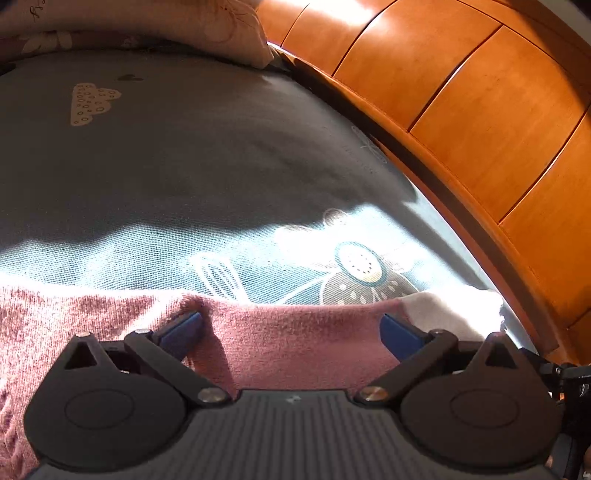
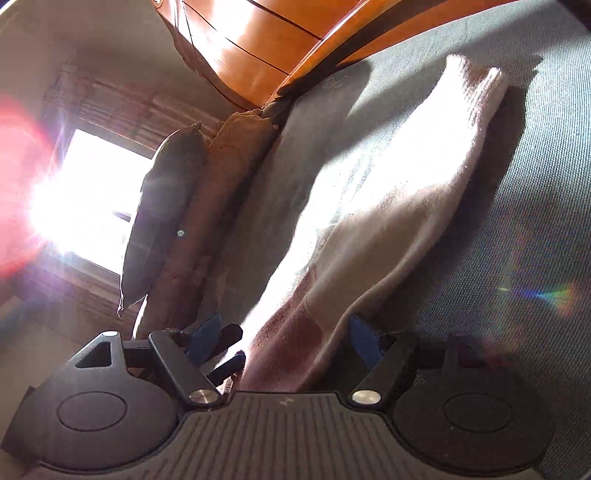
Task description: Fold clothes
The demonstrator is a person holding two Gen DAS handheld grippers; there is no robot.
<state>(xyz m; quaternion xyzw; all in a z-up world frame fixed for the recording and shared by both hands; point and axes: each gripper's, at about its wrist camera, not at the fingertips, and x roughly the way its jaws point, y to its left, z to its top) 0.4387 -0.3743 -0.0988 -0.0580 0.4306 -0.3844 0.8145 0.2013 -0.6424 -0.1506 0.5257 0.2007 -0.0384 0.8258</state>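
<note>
Left wrist view looks low across a bed (image 1: 192,158) covered in a grey-blue sheet printed with pale cloud and rabbit figures; a strip of sunlight crosses the sheet just beyond the gripper. An orange wooden headboard (image 1: 480,110) curves along the right side, and a pinkish pillow (image 1: 207,29) sits at the far end. Right wrist view adds what the left lacks: a glaring window (image 2: 92,195) at far left with heavy lens flare, two pillows (image 2: 166,206) standing on edge beside it, and the full length of the garment's pale part stretching away over the sheet.

Left gripper (image 1: 291,328): jaws spread wide, blue pads (image 1: 181,328) well apart. Pink knit sweater (image 1: 295,343) lies between and under the pads, its edge bunched against the left pad. Nothing is clamped; the cloth only lies across the gap.

Right gripper (image 2: 284,339): jaws also spread wide. The sweater (image 2: 388,206) runs up between the pads; whether either pad presses the cloth, I cannot tell.

Garment: soft ribbed knit, dusty pink near both grippers, cream or white farther out, the white part washed out by sun. It lies on the bed near the headboard side, flat in the left wrist view, draped in a long ridge in the right wrist view.
</note>
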